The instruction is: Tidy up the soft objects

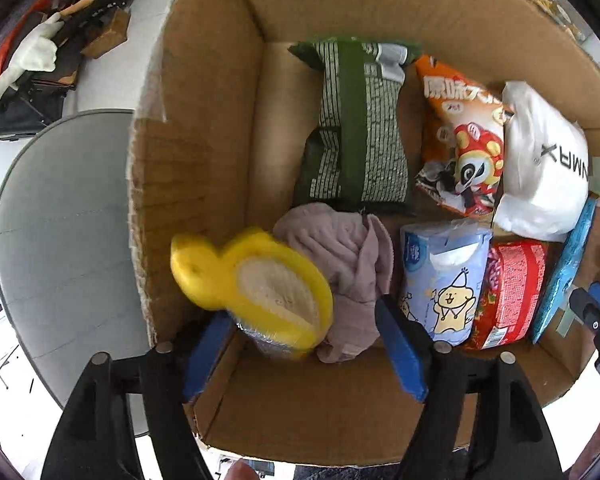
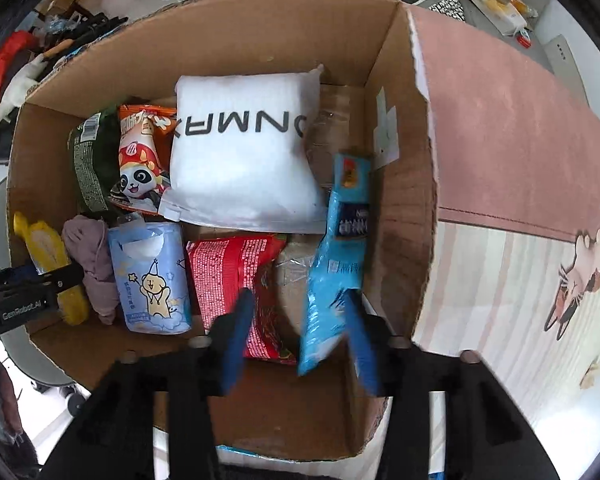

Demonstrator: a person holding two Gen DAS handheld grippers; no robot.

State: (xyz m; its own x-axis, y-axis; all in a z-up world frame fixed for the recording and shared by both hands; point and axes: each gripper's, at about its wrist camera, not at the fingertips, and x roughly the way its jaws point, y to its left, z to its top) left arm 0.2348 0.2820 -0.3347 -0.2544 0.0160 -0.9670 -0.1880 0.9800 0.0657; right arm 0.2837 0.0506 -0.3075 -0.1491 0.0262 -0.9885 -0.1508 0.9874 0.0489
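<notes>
Both grippers spread open in the cardboard box (image 2: 220, 40): left gripper (image 1: 304, 320) straddles the yellow duck sponge (image 1: 256, 284), right gripper (image 2: 296, 316) beside the upright blue snack packet (image 2: 340, 248).

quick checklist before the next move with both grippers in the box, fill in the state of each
1. Left gripper jaws spread wide: ok.
2. Yellow duck sponge free of the left jaws: cannot tell, it is blurred and close to one jaw.
3. Right gripper jaws spread: ok.
4. Blue snack packet let go: cannot tell, it stands tilted against one jaw.
5. Both things inside the cardboard box: ok.
6. Bare floor left in the box: ok, near the front wall.
</notes>
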